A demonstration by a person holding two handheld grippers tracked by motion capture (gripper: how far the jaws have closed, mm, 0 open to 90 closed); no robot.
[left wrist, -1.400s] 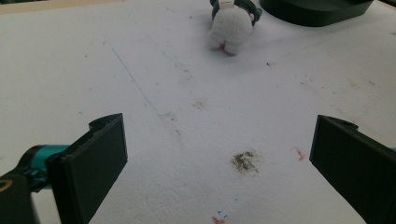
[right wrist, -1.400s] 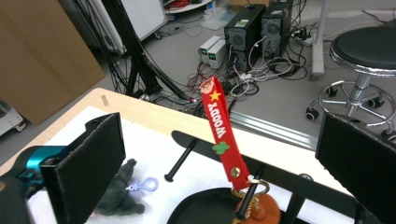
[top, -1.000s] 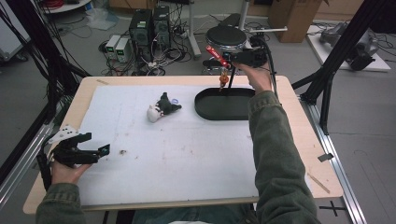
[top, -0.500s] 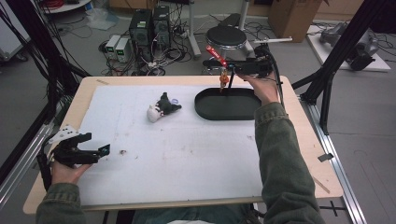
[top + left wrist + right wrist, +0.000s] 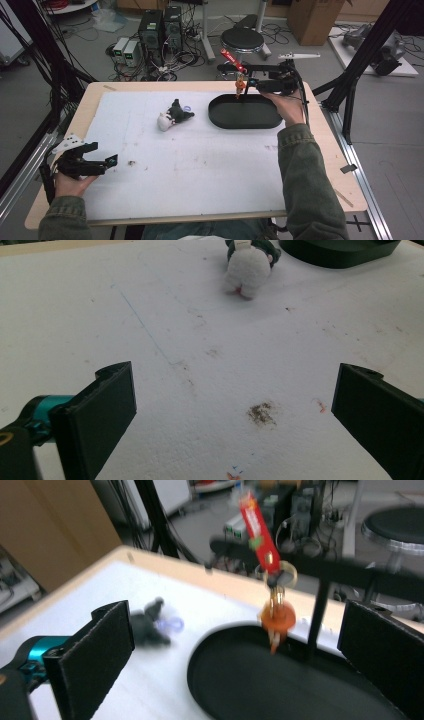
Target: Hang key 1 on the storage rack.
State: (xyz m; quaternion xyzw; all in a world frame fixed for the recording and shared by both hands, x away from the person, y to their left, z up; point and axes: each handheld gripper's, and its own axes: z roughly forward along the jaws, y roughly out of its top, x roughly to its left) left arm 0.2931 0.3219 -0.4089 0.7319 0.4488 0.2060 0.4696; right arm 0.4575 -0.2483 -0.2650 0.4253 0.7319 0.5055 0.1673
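The small orange charm (image 5: 276, 616) on its key ring with the red strap (image 5: 257, 527) looks light, loose and free to swing, hanging in the air above the far rim of the black oval tray (image 5: 235, 119) on the right of the bench (image 5: 320, 150), so the stiffer red strap or the metal ring is probably the surer place to take hold. The right hand-held gripper (image 5: 252, 84) sits just beside it with jaws wide apart, nothing between them. The right gripper view shows ring and strap up close; the high view alone places the left hand-held gripper (image 5: 107, 162), also spread wide, at the near left, while its own view looks toward the white-and-dark plush toy (image 5: 248, 262).
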